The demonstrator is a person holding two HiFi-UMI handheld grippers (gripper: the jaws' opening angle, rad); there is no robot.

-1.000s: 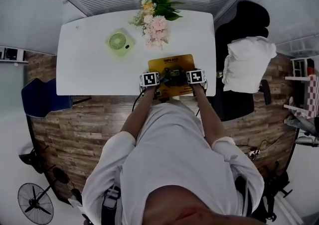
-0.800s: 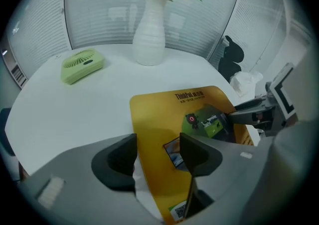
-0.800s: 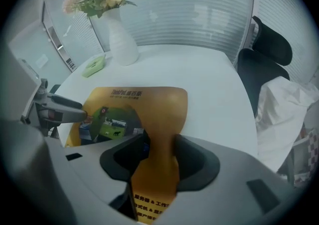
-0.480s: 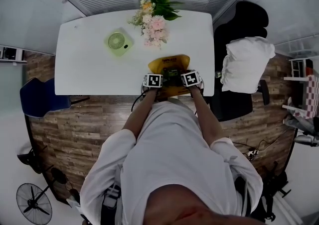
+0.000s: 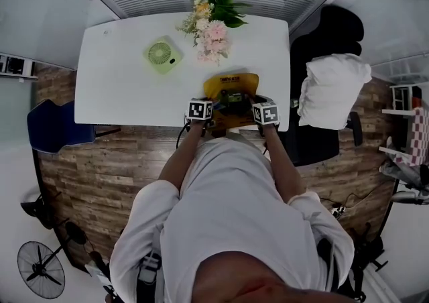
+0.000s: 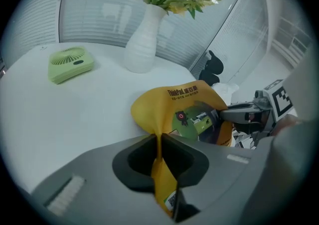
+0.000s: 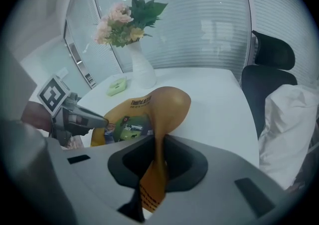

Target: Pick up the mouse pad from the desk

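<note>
Thin yellow printed mouse pad [image 5: 231, 84] looks light and floppy, bowing up off the near edge of the white tabletop [image 5: 120, 94]; left hand-held gripper [image 6: 159, 157] (jaws just been closing) and right hand-held gripper [image 7: 158, 162] (just easing wider) each pinch a near corner, which look like good hold points.

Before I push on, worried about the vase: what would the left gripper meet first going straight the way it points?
The yellow mouse pad, on which its jaws have just been closing, bulges right ahead of the left gripper; past it, probably white desk, not the vase.
</note>
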